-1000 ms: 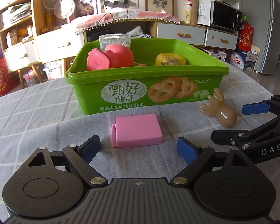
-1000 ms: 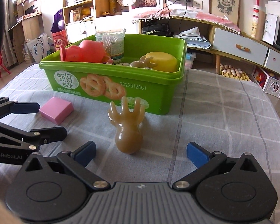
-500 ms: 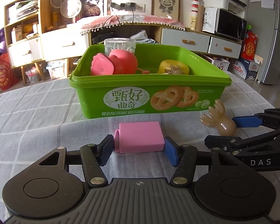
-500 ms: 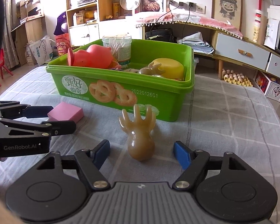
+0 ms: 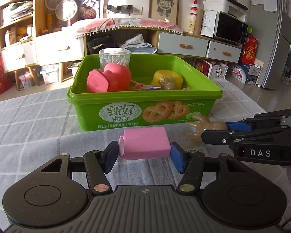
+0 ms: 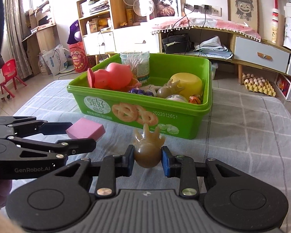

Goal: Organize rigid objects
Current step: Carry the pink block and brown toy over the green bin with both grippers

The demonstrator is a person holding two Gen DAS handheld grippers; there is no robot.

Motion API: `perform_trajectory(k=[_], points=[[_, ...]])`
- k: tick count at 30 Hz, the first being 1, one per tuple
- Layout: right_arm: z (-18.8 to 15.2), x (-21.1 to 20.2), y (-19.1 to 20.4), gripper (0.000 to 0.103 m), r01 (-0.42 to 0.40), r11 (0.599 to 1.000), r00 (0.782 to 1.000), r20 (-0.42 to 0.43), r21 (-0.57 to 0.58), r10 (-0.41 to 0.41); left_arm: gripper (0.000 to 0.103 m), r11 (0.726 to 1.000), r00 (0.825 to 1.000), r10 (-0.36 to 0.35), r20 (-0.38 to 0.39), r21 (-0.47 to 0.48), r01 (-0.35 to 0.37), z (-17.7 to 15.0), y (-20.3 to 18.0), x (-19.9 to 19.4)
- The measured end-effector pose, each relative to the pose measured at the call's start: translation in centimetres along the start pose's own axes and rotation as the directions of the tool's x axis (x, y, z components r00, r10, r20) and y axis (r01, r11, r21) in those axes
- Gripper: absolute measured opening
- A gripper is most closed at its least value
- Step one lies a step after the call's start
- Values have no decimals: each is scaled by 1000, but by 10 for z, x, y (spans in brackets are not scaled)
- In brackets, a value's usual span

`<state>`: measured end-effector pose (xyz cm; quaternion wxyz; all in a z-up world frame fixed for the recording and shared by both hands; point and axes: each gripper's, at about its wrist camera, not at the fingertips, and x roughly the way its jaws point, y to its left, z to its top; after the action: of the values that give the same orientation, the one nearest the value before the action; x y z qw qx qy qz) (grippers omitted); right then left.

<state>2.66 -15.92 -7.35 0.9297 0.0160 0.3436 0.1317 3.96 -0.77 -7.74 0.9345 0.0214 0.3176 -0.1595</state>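
Observation:
A pink block (image 5: 144, 142) sits just in front of the green cookie box (image 5: 126, 116), and my left gripper (image 5: 144, 156) is shut on its two short ends. In the right wrist view the same pink block (image 6: 85, 130) shows at left, between the left gripper's fingers (image 6: 54, 127). My right gripper (image 6: 147, 160) is shut on the round body of a tan antler-shaped toy (image 6: 148, 147), lifted slightly off the cloth. That toy (image 5: 203, 128) points toward the box in the left wrist view, held by the right gripper (image 5: 221, 131).
The green box (image 6: 184, 124) holds a pink rubber toy (image 6: 110, 75), a cotton-swab jar (image 6: 135, 66), a yellow bowl (image 6: 186, 83), a second antler toy (image 6: 167, 89) and small bits. The table has a grey checked cloth (image 6: 252, 136). Shelves, drawers and a fridge stand behind.
Both grippers went from wide open to closed: the left onto the pink block, the right onto the antler toy, which has tipped and risen a little off the cloth.

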Motion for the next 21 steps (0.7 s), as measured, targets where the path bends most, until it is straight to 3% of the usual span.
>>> perform_trajectory(k=[7,21], points=[[9,-12,-7,6,-17,999,999,51,52,15,58,999,999,-12,33,-48,14,12,6,-9],[31,-37,-25,6,-44,986,991,134,163,22,58,999,998,-23,53,-34,25,23,-1,-16]])
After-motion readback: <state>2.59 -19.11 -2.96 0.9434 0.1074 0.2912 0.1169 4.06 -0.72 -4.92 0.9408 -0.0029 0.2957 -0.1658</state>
